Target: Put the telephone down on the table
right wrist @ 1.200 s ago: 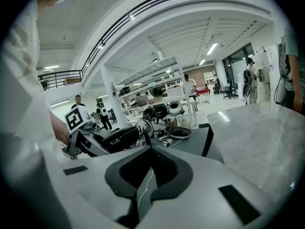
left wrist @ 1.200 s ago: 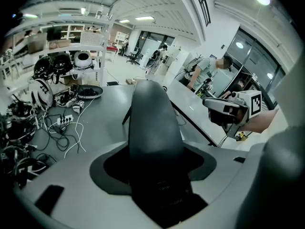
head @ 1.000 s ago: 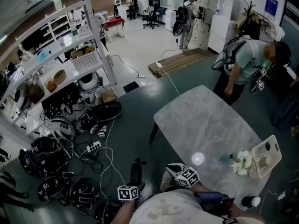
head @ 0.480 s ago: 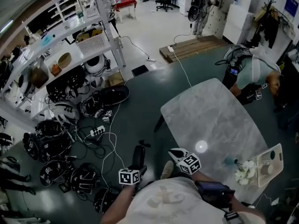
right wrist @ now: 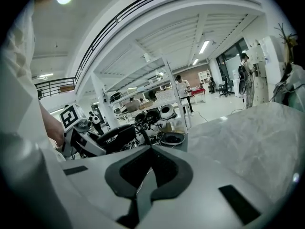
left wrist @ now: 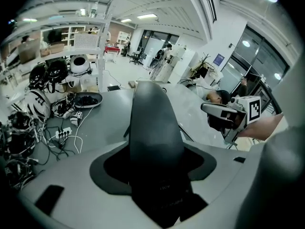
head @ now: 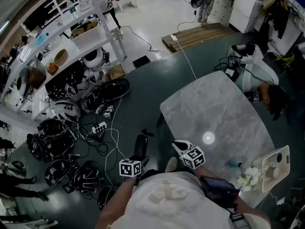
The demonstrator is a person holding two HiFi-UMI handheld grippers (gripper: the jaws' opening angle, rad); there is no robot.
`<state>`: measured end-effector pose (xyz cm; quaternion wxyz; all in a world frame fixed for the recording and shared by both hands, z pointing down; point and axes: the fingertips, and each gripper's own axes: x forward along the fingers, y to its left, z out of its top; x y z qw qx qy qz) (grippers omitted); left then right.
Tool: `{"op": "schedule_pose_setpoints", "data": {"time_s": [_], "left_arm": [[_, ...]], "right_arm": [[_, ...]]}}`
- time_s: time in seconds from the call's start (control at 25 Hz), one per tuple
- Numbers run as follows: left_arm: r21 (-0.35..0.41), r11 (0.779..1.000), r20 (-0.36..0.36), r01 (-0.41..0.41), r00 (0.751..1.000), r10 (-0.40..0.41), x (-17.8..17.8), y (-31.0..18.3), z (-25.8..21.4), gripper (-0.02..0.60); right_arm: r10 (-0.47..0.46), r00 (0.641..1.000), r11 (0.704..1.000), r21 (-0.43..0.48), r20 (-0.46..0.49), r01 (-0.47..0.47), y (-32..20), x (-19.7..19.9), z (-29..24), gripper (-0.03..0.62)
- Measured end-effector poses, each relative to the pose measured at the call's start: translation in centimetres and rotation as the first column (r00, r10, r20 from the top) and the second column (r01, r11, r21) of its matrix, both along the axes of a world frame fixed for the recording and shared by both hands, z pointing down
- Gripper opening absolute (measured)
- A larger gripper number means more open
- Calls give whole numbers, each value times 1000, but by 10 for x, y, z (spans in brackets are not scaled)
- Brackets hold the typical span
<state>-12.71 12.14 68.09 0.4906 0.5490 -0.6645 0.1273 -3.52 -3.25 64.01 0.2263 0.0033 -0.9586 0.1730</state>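
Telephone (left wrist: 155,137) between the left tongs (head: 138,162)

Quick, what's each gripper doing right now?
Left gripper: closed on the phone.
Right gripper: fingers closed, empty.

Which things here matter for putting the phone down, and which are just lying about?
Job: black telephone handset, held in the left gripper; grey marble table.
Lying about: white flowers; white tray; black helmets; white power strip.
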Motion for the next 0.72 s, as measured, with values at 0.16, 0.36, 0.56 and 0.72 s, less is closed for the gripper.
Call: {"op": "schedule_pose_setpoints", "data": {"time_s": [0.16, 0.36, 0.56, 0.72], "left_arm": [[-8, 999, 11, -34, 999, 34, -2, -16, -3, 291], [-24, 997, 15, -71, 997, 71, -1, -30, 3, 291], [-17, 992, 16, -122, 992, 123, -6, -61, 4, 291], [1, 983, 5, -184, 983, 184, -12, -91, 3, 291]], "right_arm": [[22, 1000, 1000, -9, -8, -22, -9, 4, 3, 15], [66, 998, 998, -21, -4, -66, -23, 12, 11, 15], [131, 991, 991, -20, -7, -131, -47, 15, 8, 15], [201, 979, 979, -19, -28, -202, -63, 20, 6, 15]]}}
